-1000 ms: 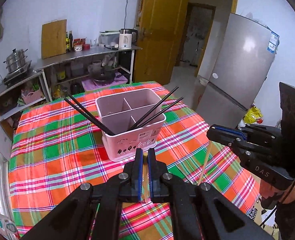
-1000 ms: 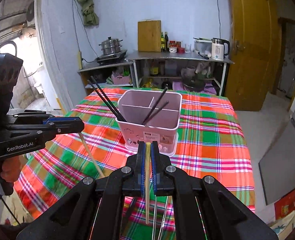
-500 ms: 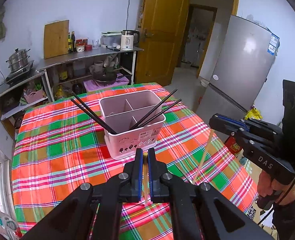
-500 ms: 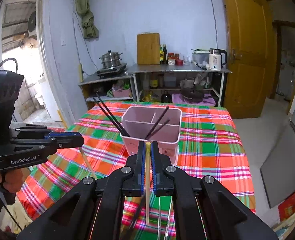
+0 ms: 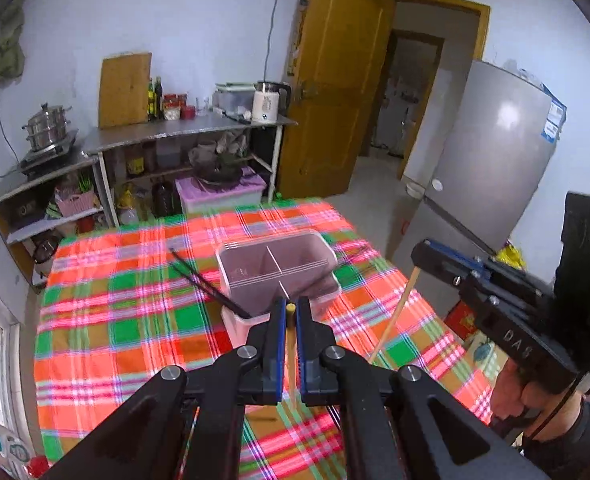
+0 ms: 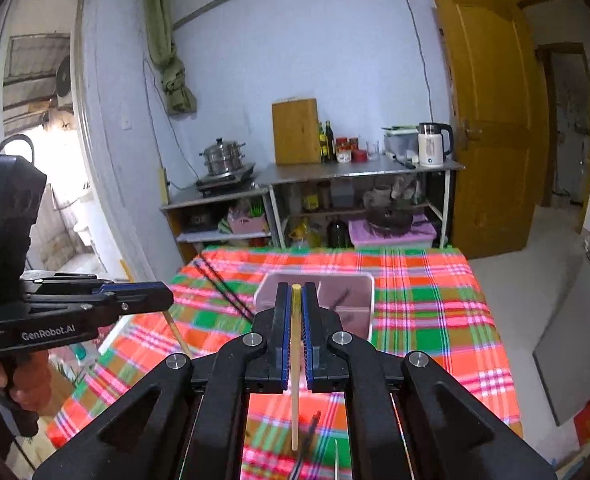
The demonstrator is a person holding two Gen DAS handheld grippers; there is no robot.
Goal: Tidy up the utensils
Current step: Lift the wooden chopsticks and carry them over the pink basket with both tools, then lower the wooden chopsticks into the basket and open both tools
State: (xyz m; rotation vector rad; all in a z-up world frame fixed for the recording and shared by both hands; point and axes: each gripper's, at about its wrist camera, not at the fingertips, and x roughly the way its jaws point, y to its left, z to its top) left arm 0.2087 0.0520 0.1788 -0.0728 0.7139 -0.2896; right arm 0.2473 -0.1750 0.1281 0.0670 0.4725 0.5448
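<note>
A pink divided utensil holder [image 5: 279,268] stands on the plaid tablecloth [image 5: 115,320], with black chopsticks [image 5: 207,286] leaning out of its left side. It also shows in the right wrist view [image 6: 347,300]. My left gripper [image 5: 289,312] is shut on a pale wooden chopstick [image 5: 291,344], held above the table in front of the holder. My right gripper [image 6: 295,300] is shut on another pale wooden chopstick [image 6: 295,380] that hangs down below its fingers. The right gripper shows in the left wrist view [image 5: 419,254] with its chopstick [image 5: 395,316] slanting down.
Loose black and metal utensils [image 6: 311,436] lie on the cloth near the front edge. A steel shelf with a kettle [image 5: 267,102] and a pot [image 5: 47,126] stands behind the table. A fridge [image 5: 491,164] stands to the right and a wooden door [image 5: 335,100] behind.
Both grippers have risen and pulled back from the holder, each with its wooden chopstick; the holder now looks smaller and lower in both views.
</note>
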